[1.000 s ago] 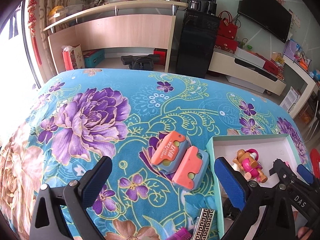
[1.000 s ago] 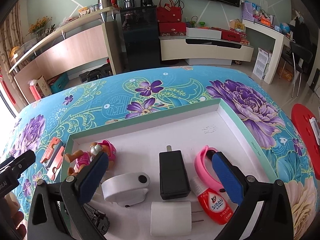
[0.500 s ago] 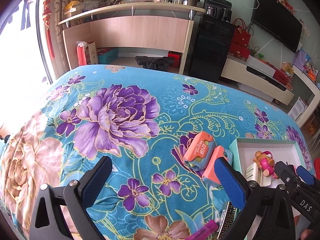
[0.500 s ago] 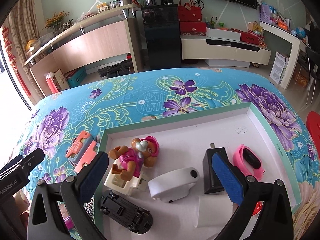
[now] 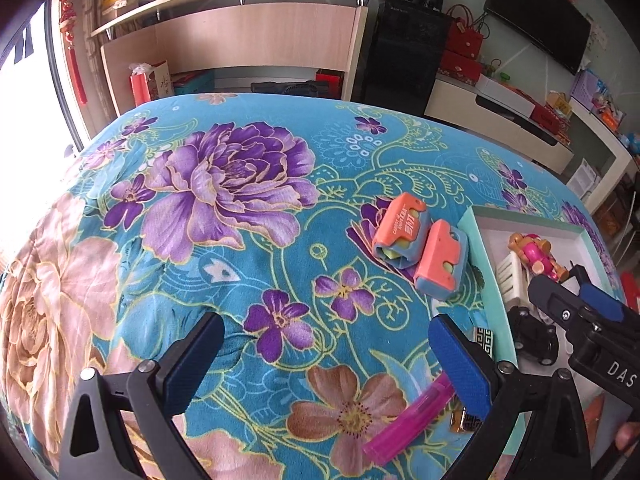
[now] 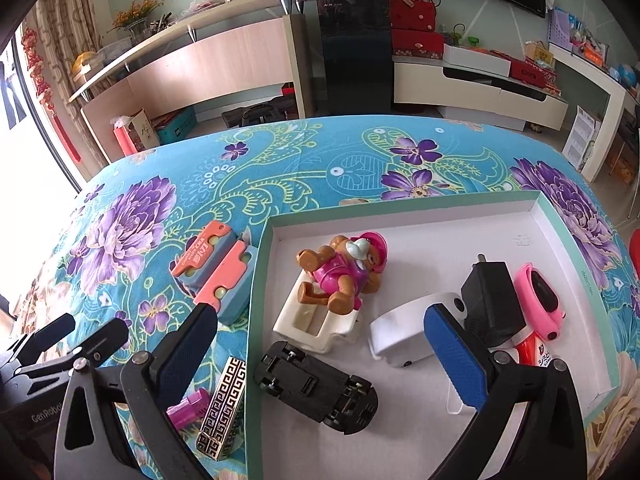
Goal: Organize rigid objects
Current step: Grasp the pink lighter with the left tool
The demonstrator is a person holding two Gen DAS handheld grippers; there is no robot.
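A white-lined box (image 6: 400,208) with a green rim lies on the floral cloth and holds a pink toy dog (image 6: 344,268), a black toy car (image 6: 316,394), a white gadget (image 6: 404,336), a black charger (image 6: 492,304) and a pink watch (image 6: 540,300). Left of the box lie two orange-blue cases (image 5: 420,246), also in the right wrist view (image 6: 216,270), a gold-patterned black box (image 6: 222,408) and a magenta lighter (image 5: 408,420). My left gripper (image 5: 332,356) is open over the cloth, left of the box. My right gripper (image 6: 320,348) is open above the box's near-left part.
The box rim (image 5: 484,272) stands at the right of the left wrist view. The table's far edge (image 5: 280,98) drops to the floor, with a wooden counter (image 5: 240,36) and a black cabinet (image 6: 356,48) beyond.
Both grippers have pulled back and swung left. The loose items beside the box have come into the right view. Both stay open and empty.
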